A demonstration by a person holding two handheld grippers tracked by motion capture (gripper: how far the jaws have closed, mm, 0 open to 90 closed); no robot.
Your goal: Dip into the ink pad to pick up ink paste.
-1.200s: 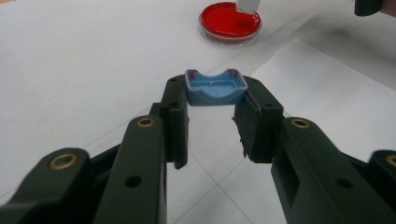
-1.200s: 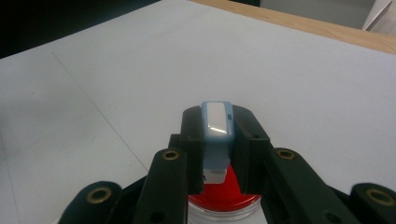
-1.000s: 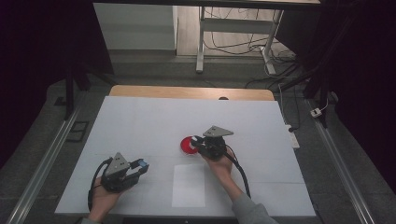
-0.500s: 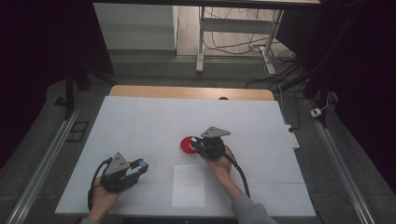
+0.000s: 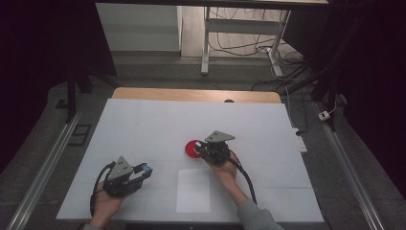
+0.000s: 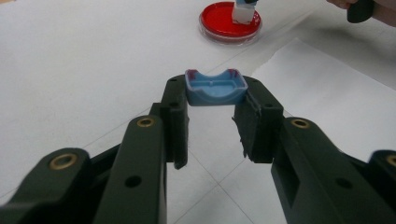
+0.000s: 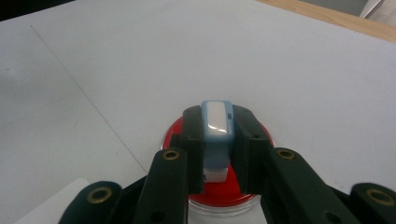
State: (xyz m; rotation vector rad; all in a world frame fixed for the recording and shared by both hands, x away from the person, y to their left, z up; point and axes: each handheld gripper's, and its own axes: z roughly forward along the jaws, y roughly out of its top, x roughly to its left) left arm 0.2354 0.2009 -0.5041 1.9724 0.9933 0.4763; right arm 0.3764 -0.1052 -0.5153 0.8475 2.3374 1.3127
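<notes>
While both hands sit at the near edge of the table [image 5: 143, 120], each gripper is clamped on a small part. Left gripper [image 5: 142, 173], near-left in the high view: jaws closed on a blue cap [image 6: 215, 87], a shallow trough-shaped piece with a reddish rim, held crosswise at the jaw tips. It's lifted clear of the table surface as far as the left gripper view shows; exact height can't tell. Person's left hand [image 5: 104, 203] wraps the gripper body from below, black cable looping beside it.

Just right of that, near-centre: a white paper sheet [image 5: 193, 190] lying flat on the table, between the two hands. Nothing on it.

Right gripper [image 5: 197, 150], a bit farther in and right of centre: jaws pinched on a white-and-blue stamp block [image 7: 216, 135], gripped by its sides, upright. Its white lower end is down on, or just above, the red dish [image 7: 180, 135]; contact can't be confirmed. The left gripper view shows the same block [image 6: 244, 10] standing in the dish [image 6: 224, 21] near its far rim. Right hand [image 5: 225, 167] holds the gripper from behind, sleeve coming in from the bottom edge.

Red dish: round, shallow, clear-rimmed, flat on the table just past the paper's far edge and well apart from the left gripper.

Beyond: bare white tabletop, then a wooden strip [image 5: 191, 95] along the far edge. Past the table, grey floor with a metal stand [image 5: 207, 38] and loose cables [image 5: 249, 45].
</notes>
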